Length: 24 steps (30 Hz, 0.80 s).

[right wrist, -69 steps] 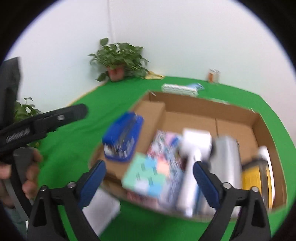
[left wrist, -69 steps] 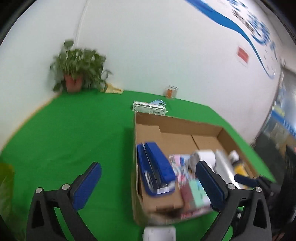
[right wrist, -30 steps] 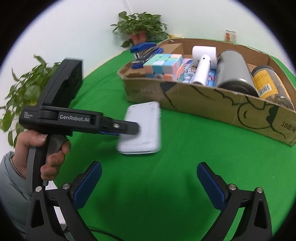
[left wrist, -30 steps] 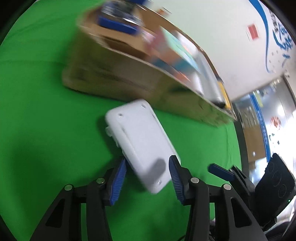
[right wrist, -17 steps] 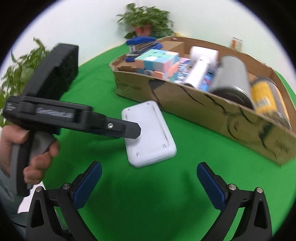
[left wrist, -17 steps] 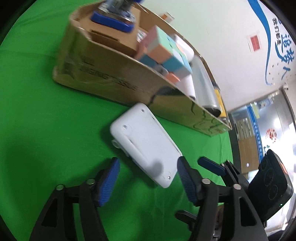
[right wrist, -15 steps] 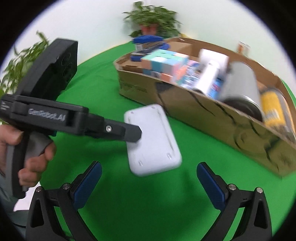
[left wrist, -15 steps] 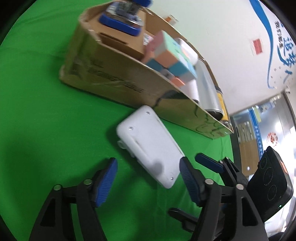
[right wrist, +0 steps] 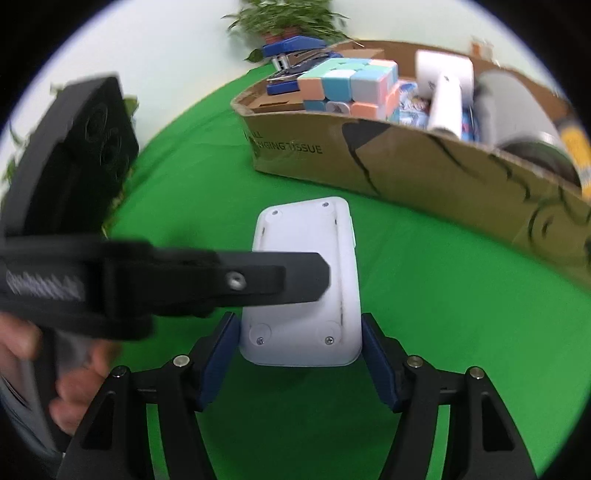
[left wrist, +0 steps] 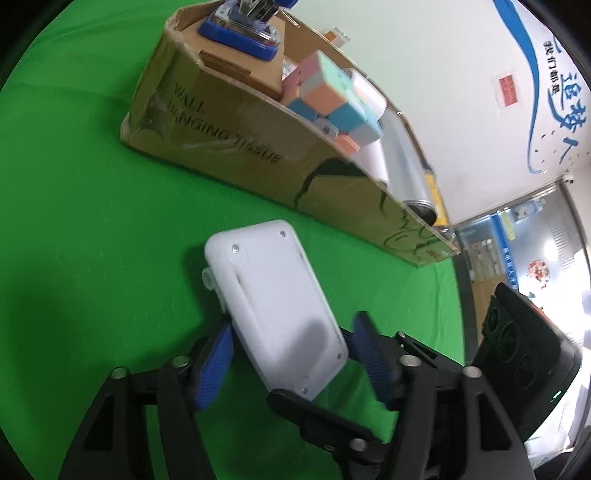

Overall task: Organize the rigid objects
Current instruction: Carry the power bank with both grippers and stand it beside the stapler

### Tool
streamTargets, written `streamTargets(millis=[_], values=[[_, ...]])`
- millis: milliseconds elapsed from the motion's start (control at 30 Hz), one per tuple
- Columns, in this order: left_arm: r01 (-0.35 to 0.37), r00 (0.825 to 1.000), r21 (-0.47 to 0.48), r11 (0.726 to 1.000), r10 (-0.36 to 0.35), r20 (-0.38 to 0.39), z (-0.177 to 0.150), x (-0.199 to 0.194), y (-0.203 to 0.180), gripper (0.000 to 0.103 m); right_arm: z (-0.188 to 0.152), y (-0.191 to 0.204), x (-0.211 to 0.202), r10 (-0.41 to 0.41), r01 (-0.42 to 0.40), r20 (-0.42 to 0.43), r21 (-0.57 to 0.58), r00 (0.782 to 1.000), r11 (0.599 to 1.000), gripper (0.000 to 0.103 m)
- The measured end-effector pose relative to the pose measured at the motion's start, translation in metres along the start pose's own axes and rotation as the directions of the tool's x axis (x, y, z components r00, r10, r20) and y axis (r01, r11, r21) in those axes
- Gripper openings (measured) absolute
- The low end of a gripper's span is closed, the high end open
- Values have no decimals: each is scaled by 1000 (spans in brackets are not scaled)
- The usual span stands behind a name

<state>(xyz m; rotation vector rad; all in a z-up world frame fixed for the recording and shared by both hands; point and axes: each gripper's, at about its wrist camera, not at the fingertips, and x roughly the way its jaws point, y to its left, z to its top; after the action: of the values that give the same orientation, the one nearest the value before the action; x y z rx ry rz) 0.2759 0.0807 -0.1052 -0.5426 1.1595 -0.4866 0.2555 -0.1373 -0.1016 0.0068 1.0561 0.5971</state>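
A white flat plastic device (left wrist: 275,299) lies back side up over the green cloth, in front of a cardboard box (left wrist: 229,136). My left gripper (left wrist: 291,354) straddles its near end, blue pads close to its sides; contact is not clear. In the right wrist view my right gripper (right wrist: 301,354) has its pads against both sides of the device (right wrist: 314,295). The left gripper's finger (right wrist: 229,278) crosses over the device there. The box (right wrist: 369,155) holds a pastel cube (right wrist: 351,83), a blue stapler (left wrist: 243,31), a white roll (right wrist: 445,92) and a silver can (left wrist: 410,166).
Potted plants (right wrist: 291,18) stand behind the box and at the left edge of the green table (left wrist: 81,206). The right gripper's black body (left wrist: 517,362) sits at the right in the left wrist view. A hand (right wrist: 44,373) holds the left gripper.
The right gripper moved in from wide open and closed around the white device's end. The left gripper narrowed around the device, and both cameras came closer to it.
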Motion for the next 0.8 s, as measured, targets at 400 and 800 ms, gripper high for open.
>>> streamTargets(millis=[400, 800], values=[[-21, 1000, 26, 999, 21, 7, -7, -7, -4, 31, 7, -5, -4, 46, -45, -9, 121, 999, 992, 65], [-20, 985, 212, 977, -17, 173, 44, -66, -84, 30, 52, 22, -73, -43, 38, 243, 23, 969, 999, 65]])
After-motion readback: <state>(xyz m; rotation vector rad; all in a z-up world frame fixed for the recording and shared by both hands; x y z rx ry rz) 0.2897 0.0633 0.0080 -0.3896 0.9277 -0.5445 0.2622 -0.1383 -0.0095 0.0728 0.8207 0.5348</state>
